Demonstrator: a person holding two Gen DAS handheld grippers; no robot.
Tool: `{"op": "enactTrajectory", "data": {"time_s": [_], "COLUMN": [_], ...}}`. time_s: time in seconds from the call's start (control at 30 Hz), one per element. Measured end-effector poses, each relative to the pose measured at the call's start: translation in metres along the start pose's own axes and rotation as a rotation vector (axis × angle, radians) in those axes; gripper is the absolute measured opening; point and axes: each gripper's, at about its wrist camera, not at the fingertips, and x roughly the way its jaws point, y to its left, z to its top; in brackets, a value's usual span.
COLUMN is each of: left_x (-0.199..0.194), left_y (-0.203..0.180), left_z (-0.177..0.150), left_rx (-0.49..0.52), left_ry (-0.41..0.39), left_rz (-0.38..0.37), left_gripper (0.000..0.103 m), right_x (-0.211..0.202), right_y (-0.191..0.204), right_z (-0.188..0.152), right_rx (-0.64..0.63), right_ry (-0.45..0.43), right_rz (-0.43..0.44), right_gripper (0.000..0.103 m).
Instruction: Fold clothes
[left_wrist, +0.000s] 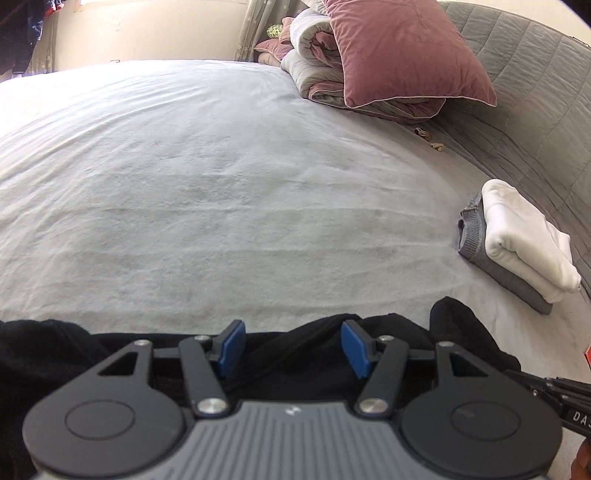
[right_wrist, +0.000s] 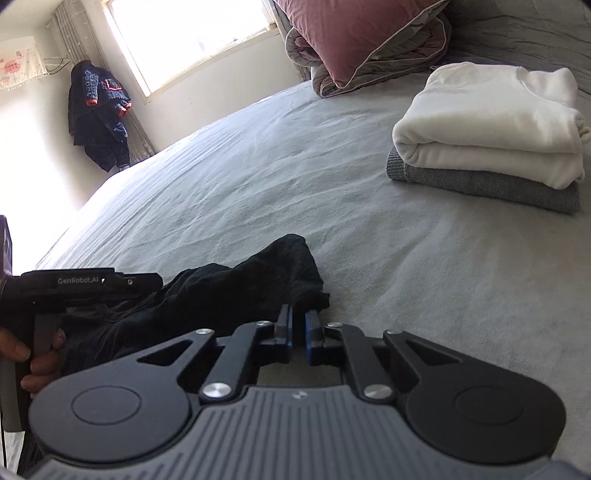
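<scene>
Here the black garment is lying crumpled at the lower left of the frame on the bed. The right claw is clenching its edge; the left claw is hanging released over it. Being soft and limp, it probably wants gripping at corners.

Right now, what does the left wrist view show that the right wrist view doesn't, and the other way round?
Only the left wrist view shows the left tongs from behind, blue pads apart over the black garment, plus the quilted grey cover.

Only the right wrist view shows the right tongs shut on the garment's edge, the bright window, dark clothes hanging on the wall, and a hand holding the left tool.

Both show the bed sheet, the pink pillow, and the folded white top stacked on a folded grey one.
</scene>
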Motion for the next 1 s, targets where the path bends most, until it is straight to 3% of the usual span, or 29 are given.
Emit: {"op": "enactTrajectory", "data": {"time_s": [0.27, 0.43, 0.53, 0.57, 0.63, 0.73, 0.83, 0.87, 1.0], "left_x": [0.018, 0.025, 0.028, 0.029, 0.031, 0.034, 0.036, 0.036, 0.029], "left_y": [-0.007, -0.007, -0.009, -0.011, -0.013, -0.018, -0.018, -0.018, -0.030], "left_z": [0.005, 0.005, 0.005, 0.005, 0.004, 0.001, 0.000, -0.002, -0.006], "left_rx": [0.062, 0.079, 0.087, 0.090, 0.096, 0.111, 0.101, 0.099, 0.157], "left_ry": [0.014, 0.017, 0.015, 0.015, 0.025, 0.034, 0.041, 0.038, -0.031], "left_rz": [-0.016, -0.045, -0.075, -0.088, -0.122, -0.133, -0.159, -0.167, -0.126], "left_gripper": [0.060, 0.060, 0.060, 0.059, 0.057, 0.041, 0.011, 0.006, 0.005], "right_x": [-0.016, -0.017, -0.020, -0.022, -0.027, -0.030, -0.023, -0.020, -0.001], "right_y": [0.003, 0.001, -0.007, -0.009, -0.013, -0.021, -0.030, -0.033, -0.027], "right_z": [-0.022, -0.019, -0.011, -0.008, -0.004, 0.004, 0.009, 0.011, 0.010], "right_rx": [-0.127, -0.161, -0.096, -0.076, -0.042, 0.008, 0.082, 0.106, 0.097], "right_ry": [0.231, 0.269, 0.252, 0.236, 0.194, 0.128, 0.079, 0.063, 0.060], "right_rz": [-0.012, 0.014, 0.060, 0.067, 0.077, 0.078, 0.039, 0.026, 0.014], "right_gripper": [0.007, 0.009, 0.026, 0.044, 0.059, 0.059, 0.059, 0.058, 0.041]}}
